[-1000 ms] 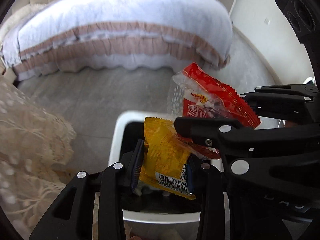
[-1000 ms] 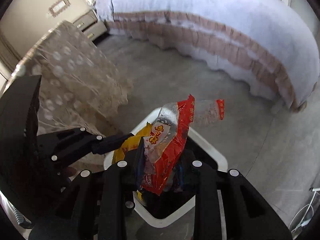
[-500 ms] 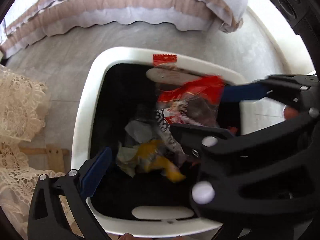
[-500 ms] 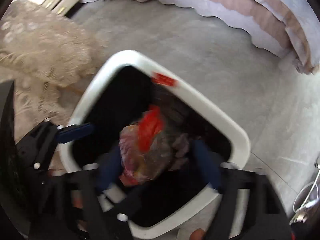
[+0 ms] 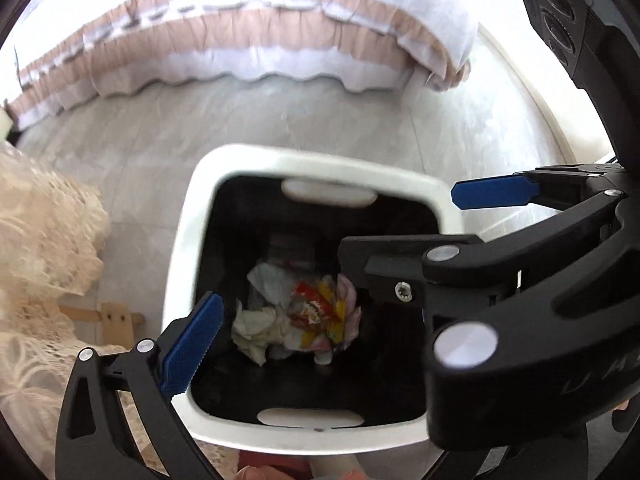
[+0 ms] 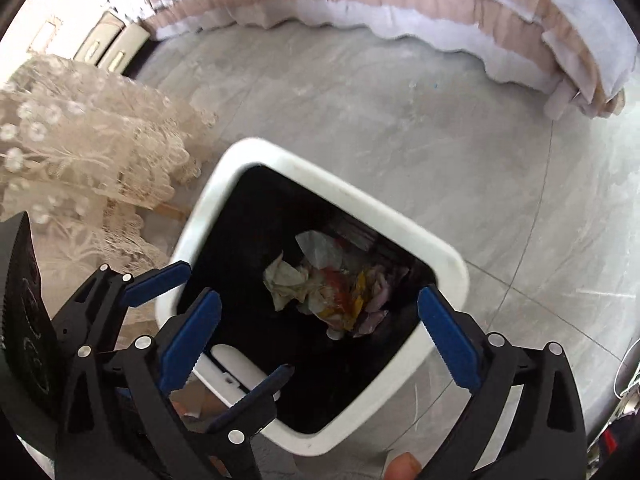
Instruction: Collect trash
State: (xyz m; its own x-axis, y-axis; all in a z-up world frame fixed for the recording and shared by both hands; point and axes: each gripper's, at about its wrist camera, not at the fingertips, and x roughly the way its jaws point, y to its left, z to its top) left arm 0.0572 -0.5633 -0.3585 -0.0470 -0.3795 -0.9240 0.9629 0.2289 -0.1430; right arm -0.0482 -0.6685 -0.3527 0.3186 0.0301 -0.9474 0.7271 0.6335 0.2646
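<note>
A white bin point(image 5: 180, 248) with a black liner stands on the floor right below both grippers. At its bottom a red wrapper point(image 5: 308, 308) and a yellow wrapper point(image 5: 334, 328) lie among crumpled tissues point(image 5: 256, 328). My left gripper point(image 5: 316, 320) hangs open above the bin mouth with nothing in it; its right finger is hidden behind the right gripper point(image 5: 420, 224). In the right wrist view my right gripper point(image 6: 320, 320) is opening wide over the bin point(image 6: 360, 200), nothing between its blue pads point(image 6: 448, 336). The left gripper point(image 6: 240, 316) shows at the lower left, and the red wrapper point(image 6: 336, 284) lies far below.
A bed with a pink-and-white frilled skirt point(image 5: 240, 52) curves across the back. A lace cloth point(image 6: 80, 148) hangs close to the bin's left side over a wooden frame point(image 5: 116, 316). Drawers point(image 6: 108, 44) stand at the far left, cables point(image 6: 628, 368) at the right edge. Grey tiled floor point(image 6: 440, 128) surrounds the bin.
Both grippers opened and let go: the yellow wrapper left the left one, the red wrapper the right one, and both fell into the bin. Both hands sank and tipped further down.
</note>
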